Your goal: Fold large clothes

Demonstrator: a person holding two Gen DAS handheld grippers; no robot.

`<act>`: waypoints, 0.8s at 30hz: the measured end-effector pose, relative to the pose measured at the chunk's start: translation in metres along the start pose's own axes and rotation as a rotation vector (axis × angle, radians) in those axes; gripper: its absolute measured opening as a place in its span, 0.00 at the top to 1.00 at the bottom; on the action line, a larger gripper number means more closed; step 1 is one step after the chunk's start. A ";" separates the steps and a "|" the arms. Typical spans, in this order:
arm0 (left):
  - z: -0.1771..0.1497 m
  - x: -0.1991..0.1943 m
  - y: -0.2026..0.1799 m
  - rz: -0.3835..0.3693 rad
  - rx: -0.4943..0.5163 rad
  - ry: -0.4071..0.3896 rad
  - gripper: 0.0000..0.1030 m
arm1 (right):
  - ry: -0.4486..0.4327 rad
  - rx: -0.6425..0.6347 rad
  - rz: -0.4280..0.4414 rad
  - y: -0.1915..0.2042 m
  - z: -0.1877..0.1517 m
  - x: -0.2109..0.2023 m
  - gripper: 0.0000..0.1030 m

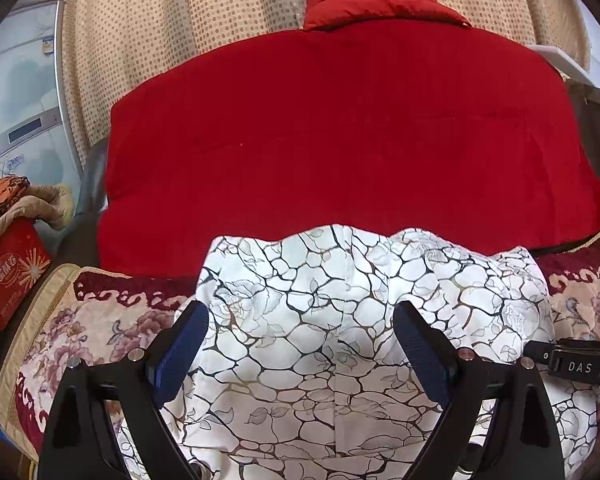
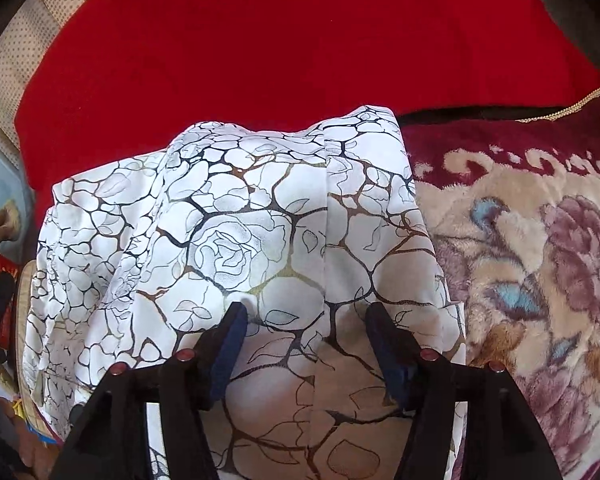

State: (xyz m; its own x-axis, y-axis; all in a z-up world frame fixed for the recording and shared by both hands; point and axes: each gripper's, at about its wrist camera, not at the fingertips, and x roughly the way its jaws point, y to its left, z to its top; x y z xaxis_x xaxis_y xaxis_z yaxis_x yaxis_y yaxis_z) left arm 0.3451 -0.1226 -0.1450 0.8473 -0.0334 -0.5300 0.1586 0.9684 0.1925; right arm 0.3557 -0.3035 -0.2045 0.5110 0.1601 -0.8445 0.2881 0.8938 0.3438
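A white garment with a black and gold crackle and rose print lies bunched on a floral blanket. It fills the lower middle of the left wrist view and the centre of the right wrist view. My left gripper is open, its blue-padded fingers spread over the garment. My right gripper is open too, its fingers resting on the garment near its right edge. The right gripper's body shows at the right of the left wrist view.
A red quilt lies folded beyond the garment, with a red pillow behind it against a dotted curtain. A red box and folded cloths sit at the left. The floral blanket stretches right of the garment.
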 end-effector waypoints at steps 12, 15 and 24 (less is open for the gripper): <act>-0.032 0.037 -0.023 -0.051 0.039 0.167 0.09 | -0.070 -0.045 -0.088 0.006 -0.004 -0.001 0.27; -0.038 0.047 -0.028 -0.041 0.053 0.204 0.09 | -0.092 -0.057 -0.112 0.007 -0.004 -0.002 0.25; -0.049 0.066 -0.022 -0.073 -0.014 0.266 0.09 | -0.151 -0.089 -0.132 0.008 -0.008 -0.004 0.25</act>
State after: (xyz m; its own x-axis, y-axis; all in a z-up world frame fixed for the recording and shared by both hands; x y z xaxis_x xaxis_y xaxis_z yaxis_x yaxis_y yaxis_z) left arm 0.3728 -0.1342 -0.2250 0.6708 -0.0391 -0.7406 0.2058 0.9692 0.1352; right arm 0.3495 -0.2933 -0.2014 0.5909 -0.0198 -0.8065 0.2915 0.9374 0.1906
